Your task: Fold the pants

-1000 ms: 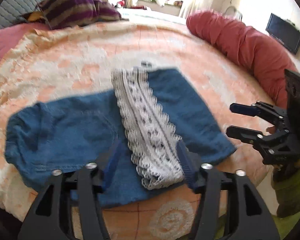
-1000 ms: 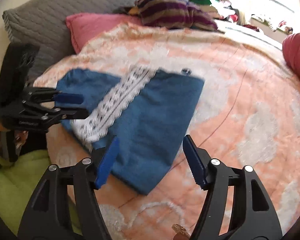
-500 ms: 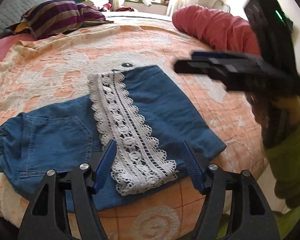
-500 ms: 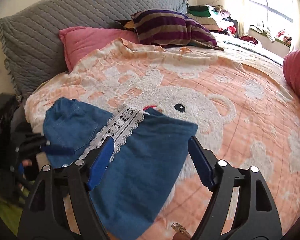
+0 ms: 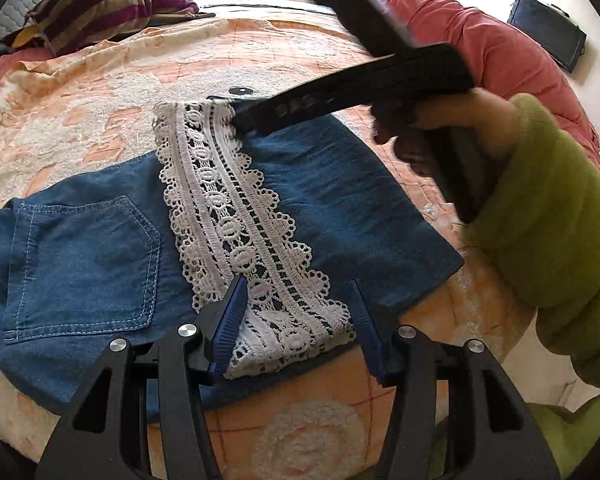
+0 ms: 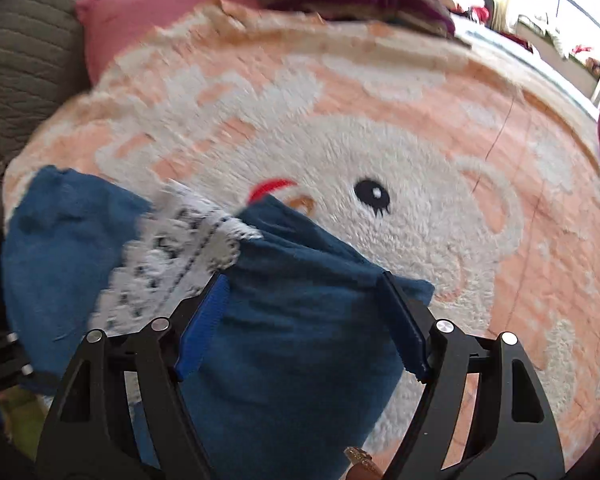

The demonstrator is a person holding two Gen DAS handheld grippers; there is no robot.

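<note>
**Both tongs down at the folded pants on the bed**

The blue denim pants (image 5: 308, 200) lie folded on the bed, spread over a peach blanket (image 5: 100, 92) with a white fleecy bear face woven into it. A back pocket (image 5: 84, 264) faces up on the part nearest the headboard side, and a broad band of white lace (image 5: 236, 232) runs across the middle of the garment, with a plain denim panel beyond it.

The left tongs (image 5: 296, 320) hover low over the near edge of the pants, straddling the end of the lace. Their blue-lined fingers (image 5: 228, 320) have just been closing in, yet a clear gap remains and the pads do not press the cloth; the lace only sits between them.

The right tongs (image 6: 304, 320) stand spread over the plain denim panel at the far end of the lace, again gripping nothing; that view is blurred. From the left side the right tool shows as a dark bar reaching over the far edge of the pants, held by a hand (image 5: 460, 132) in a green sleeve (image 5: 548, 220).

Around the bed: a striped pillow (image 5: 112, 8), a pink pillow (image 6: 148, 20), a grey quilted headboard (image 6: 24, 60) and a red bolster (image 5: 500, 52).
</note>
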